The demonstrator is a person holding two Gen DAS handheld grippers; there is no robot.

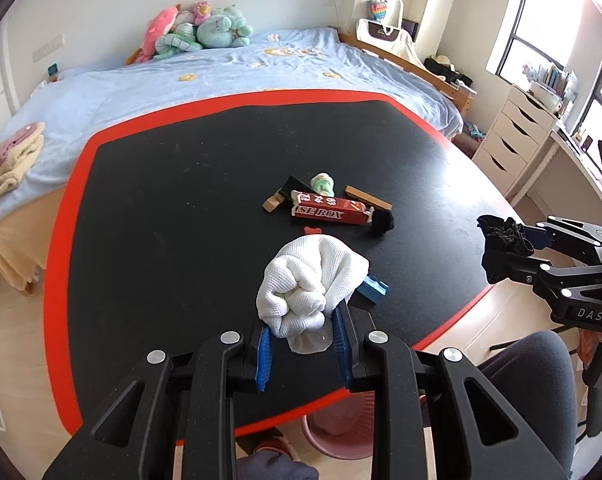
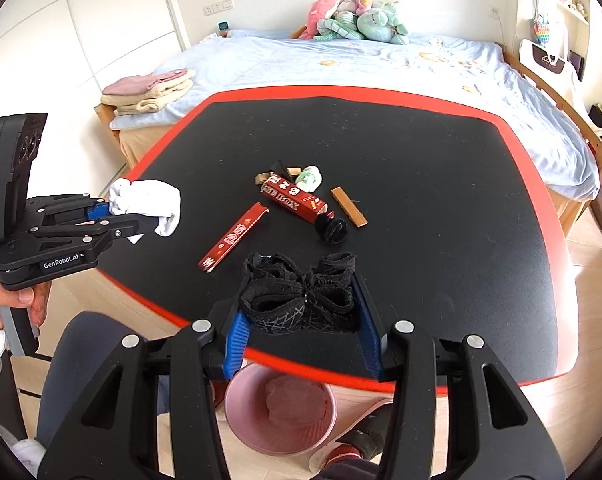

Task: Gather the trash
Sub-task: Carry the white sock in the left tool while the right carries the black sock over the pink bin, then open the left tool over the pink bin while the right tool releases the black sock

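A: Left side first. The left gripper [image 1: 301, 344] has its blue pads pressed on a white bundle [image 1: 309, 280], a waffle-knit cloth or sock wadded into a ball; it hangs above the near part of the black table [image 1: 161, 200], clear of the top; how would you say it handles?

B: Light and soft, I'd judge; it squashes under the pads rather than resisting, so a bite across the thick middle of the wad suits it, which is about where the fingers sit; a loose flap droops below the pads and may snag on a rim.

A: Middle of the table, then; a red carton [image 2: 297, 200] printed with white letters lies flat, a torn red strip [image 2: 233, 238] just beside it, a tan stick [image 2: 349, 212] to its right, a small black ball [image 2: 333, 230] touching the carton's end, a pale green wad [image 2: 309, 178] behind it.

B: The carton looks stiff and light; take it across its narrow width; the strip is thin and flat, harder to pinch off the surface.

A: On the right, the right gripper [image 2: 301, 312] is clamped on a black bundle [image 2: 301, 292] of knit fabric with thin pale lines, held over the table's red edge; the pink bin [image 2: 241, 404] stands on the floor just below.

B: Soft again, springy, bulkier than the white one; the jaws stand wider on it; a frayed fold could cling to a pad when let go.
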